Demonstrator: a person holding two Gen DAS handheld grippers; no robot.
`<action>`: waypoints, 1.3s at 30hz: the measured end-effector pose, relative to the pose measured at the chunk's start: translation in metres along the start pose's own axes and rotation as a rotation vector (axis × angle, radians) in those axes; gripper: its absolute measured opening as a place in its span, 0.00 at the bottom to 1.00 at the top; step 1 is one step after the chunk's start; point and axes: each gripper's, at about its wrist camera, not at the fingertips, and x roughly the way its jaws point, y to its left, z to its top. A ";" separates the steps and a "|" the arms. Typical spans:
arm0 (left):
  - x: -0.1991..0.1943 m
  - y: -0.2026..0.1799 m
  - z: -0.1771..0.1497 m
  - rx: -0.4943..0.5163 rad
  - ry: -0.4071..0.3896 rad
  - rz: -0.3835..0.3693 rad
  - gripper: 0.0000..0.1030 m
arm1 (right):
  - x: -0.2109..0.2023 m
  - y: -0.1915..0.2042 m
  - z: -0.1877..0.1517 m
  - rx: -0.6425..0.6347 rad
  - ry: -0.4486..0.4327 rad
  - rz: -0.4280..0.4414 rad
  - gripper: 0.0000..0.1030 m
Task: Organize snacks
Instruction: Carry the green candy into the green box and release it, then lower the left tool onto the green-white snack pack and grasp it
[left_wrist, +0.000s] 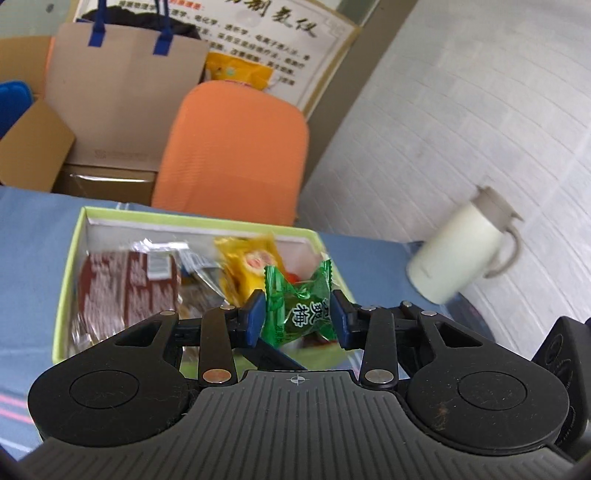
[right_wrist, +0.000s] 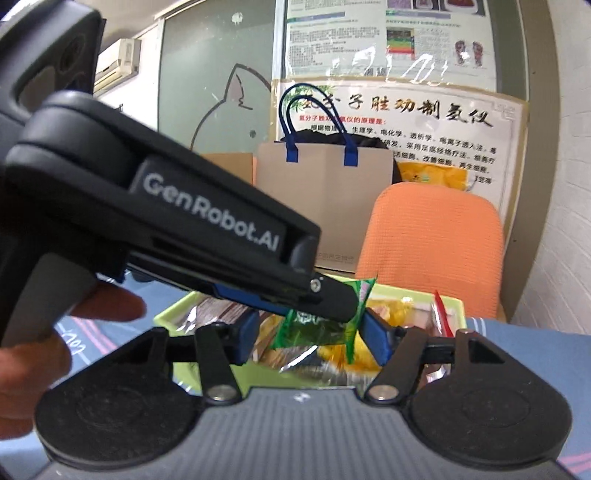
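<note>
A green wrapped candy sits between the blue pads of my left gripper, which is shut on it, above a light green box. The box holds a brown snack packet, a yellow snack packet and other wrappers. In the right wrist view the same candy hangs between my right gripper's fingers, with the left gripper reaching across from the left. My right gripper has its pads wide apart beside the candy, not touching it, above the box.
The box stands on a blue cloth. A cream jug stands at the right by a white brick wall. An orange chair is behind the table, with a paper bag and cardboard boxes further back.
</note>
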 end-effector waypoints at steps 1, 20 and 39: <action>0.007 0.004 0.004 0.004 0.003 0.011 0.16 | 0.008 -0.004 0.000 0.005 0.006 0.006 0.72; -0.072 0.077 -0.074 -0.081 -0.102 0.084 0.56 | -0.039 0.048 -0.059 -0.036 0.064 0.072 0.90; -0.089 0.143 -0.121 -0.252 0.018 0.132 0.55 | 0.013 0.108 -0.086 -0.003 0.225 0.164 0.90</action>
